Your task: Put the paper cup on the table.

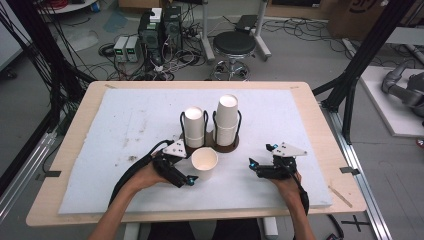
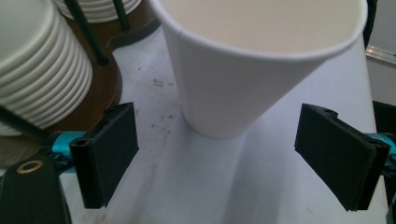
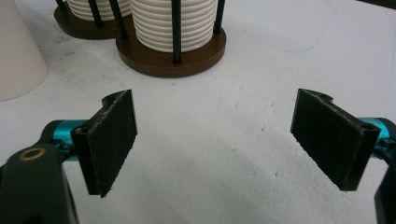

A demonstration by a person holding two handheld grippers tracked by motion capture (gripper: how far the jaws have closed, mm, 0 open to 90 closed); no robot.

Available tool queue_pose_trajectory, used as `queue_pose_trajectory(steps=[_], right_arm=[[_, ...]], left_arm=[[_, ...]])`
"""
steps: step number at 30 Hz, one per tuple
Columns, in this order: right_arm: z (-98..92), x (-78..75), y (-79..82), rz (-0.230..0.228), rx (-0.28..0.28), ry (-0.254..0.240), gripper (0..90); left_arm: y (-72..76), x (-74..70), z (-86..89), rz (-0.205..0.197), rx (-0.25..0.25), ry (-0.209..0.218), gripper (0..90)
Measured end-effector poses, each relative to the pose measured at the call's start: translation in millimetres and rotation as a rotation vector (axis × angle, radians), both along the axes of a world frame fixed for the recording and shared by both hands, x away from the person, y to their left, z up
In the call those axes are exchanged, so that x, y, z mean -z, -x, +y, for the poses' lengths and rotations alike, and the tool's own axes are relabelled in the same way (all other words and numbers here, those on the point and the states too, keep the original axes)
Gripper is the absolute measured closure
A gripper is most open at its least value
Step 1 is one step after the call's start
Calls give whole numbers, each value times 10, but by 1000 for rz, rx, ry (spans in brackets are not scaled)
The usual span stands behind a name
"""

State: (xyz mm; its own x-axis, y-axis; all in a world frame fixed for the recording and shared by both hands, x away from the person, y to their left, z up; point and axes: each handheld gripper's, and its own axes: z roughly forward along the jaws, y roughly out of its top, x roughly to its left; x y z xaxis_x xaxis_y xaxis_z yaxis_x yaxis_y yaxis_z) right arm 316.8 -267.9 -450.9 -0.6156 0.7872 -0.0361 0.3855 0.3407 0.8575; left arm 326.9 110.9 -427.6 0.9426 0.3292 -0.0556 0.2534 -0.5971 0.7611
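Two grippers: your left gripper [image 1: 191,179] sits just beside the single paper cup [image 1: 204,163], your right gripper [image 1: 254,164] well apart from it, on the cup's far side.
Cup position: one loose cup stands upright on the white mat [image 1: 125,125], touching or nearly touching the front of the cup holder [image 1: 212,142], just in front of the two stacks.
Left grip: jaws gape wide, nothing held; in the left gripper view the cup [image 2: 252,70] stands ahead of the pads [image 2: 112,154], not yet between them.
Right grip: jaws spread wide over bare mat, nothing between them [image 3: 215,140].
Risk one: close too hard and you crush that thin paper wall, I reckon.
Risk two: come in low or off-centre and one pad likely nudges the cup over, since it is light and narrow at the base.
Risk three: push forward and the cup may jam against the holder's black rods [image 1: 205,120].
Risk four: a pinch near the rim could let it slip and tilt.
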Motion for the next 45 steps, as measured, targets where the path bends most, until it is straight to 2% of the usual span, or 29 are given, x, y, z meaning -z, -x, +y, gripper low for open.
queue_pose_trajectory(steps=[6,15,18,23,26,30,31,38,45], right_arm=[[-1,0,4,3,4,-5,150],[6,0,8,4,6,2,150],[8,1,2,6,5,6,150],[4,0,9,3,11,-2,150],[2,1,7,2,9,-2,150],[0,1,11,0,14,-4,150],[0,1,12,1,14,-5,150],[-1,2,7,0,14,-5,150],[1,3,13,-11,11,0,150]], left_arm=[[51,21,178,3,-26,25,133],[104,81,476,-12,-99,68,133],[102,77,565,-10,-126,96,133],[107,73,707,-30,-177,126,133],[133,79,792,-35,-207,167,133],[157,99,873,-55,-235,168,133],[161,111,895,-57,-248,183,133],[180,122,1016,-98,-302,209,133],[191,156,1130,-100,-342,230,133]])
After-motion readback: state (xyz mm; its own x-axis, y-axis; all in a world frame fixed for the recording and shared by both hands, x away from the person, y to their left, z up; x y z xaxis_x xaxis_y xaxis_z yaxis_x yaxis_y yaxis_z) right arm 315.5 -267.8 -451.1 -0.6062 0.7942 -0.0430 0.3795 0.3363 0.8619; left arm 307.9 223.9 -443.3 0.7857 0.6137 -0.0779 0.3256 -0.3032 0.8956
